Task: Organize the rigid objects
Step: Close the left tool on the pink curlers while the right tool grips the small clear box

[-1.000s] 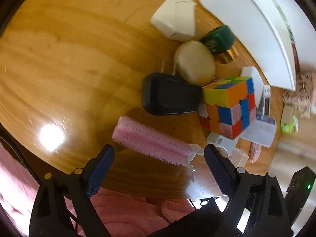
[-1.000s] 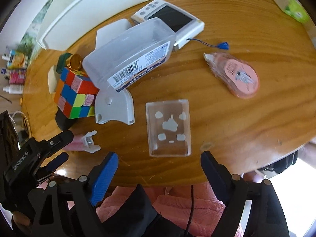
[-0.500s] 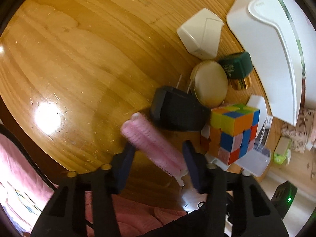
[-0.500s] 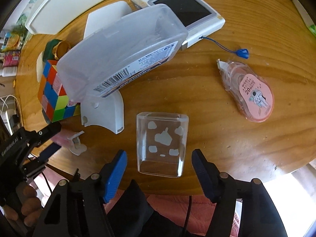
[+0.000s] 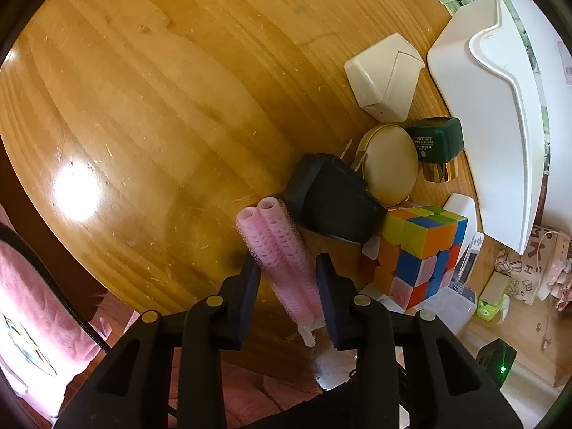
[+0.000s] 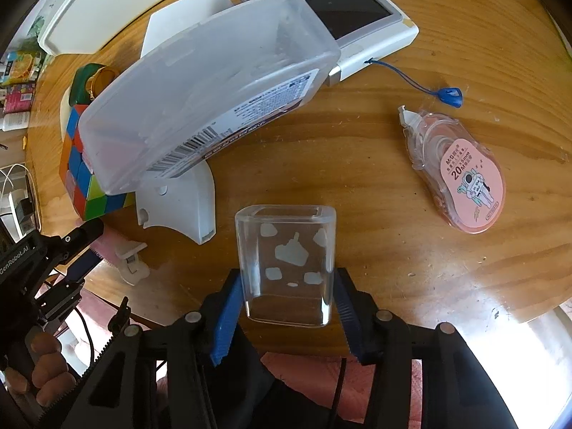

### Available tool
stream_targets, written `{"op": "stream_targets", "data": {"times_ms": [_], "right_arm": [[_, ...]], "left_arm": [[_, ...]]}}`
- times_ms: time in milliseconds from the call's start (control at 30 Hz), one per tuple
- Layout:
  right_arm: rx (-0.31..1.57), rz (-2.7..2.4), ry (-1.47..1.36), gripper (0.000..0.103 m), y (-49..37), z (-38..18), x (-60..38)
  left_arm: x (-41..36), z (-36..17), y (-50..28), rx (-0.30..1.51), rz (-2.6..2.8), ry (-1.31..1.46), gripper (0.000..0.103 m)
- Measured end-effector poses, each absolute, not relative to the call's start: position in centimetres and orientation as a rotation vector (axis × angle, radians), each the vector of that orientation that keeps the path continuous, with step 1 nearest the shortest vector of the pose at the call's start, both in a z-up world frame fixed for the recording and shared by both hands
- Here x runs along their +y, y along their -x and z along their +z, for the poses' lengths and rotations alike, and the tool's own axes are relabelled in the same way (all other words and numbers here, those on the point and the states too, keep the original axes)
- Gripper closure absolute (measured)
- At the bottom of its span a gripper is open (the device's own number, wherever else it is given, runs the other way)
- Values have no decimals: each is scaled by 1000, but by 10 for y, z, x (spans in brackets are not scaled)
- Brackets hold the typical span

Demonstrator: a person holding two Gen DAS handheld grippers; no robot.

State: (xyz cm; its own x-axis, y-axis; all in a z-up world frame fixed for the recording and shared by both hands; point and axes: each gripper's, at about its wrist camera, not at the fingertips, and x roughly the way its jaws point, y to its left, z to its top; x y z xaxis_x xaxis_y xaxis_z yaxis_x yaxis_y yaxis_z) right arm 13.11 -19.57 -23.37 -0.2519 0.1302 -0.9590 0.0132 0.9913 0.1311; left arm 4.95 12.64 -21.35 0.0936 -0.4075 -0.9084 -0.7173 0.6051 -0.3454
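Pink curler clip point(image 5: 282, 261) between closing left tool point(image 5: 286, 286) pads; clear block point(image 6: 287, 264) between closing right tool point(image 6: 286, 307) pads.

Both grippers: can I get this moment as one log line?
left gripper: closing around pink hair rollers | right gripper: closing around clear block

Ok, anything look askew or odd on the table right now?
Yes: the clear box is tipped, propped on the cube and the white stand rather than flat on the table.

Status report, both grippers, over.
Left gripper closing on pink rollers. Right gripper closing on clear block. Cube close by left.
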Motion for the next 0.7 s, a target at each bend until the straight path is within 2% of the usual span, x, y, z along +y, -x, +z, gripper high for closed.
{"op": "stream_targets", "data": {"times_ms": [467, 700], "right_arm": [[1792, 66, -231, 53, -101, -218, -194], [1762, 54, -300, 53, -75, -217, -183]], "left_arm": [[125, -215, -45, 1581, 229, 892, 72], [148, -208, -42, 1595, 197, 813, 72]]}}
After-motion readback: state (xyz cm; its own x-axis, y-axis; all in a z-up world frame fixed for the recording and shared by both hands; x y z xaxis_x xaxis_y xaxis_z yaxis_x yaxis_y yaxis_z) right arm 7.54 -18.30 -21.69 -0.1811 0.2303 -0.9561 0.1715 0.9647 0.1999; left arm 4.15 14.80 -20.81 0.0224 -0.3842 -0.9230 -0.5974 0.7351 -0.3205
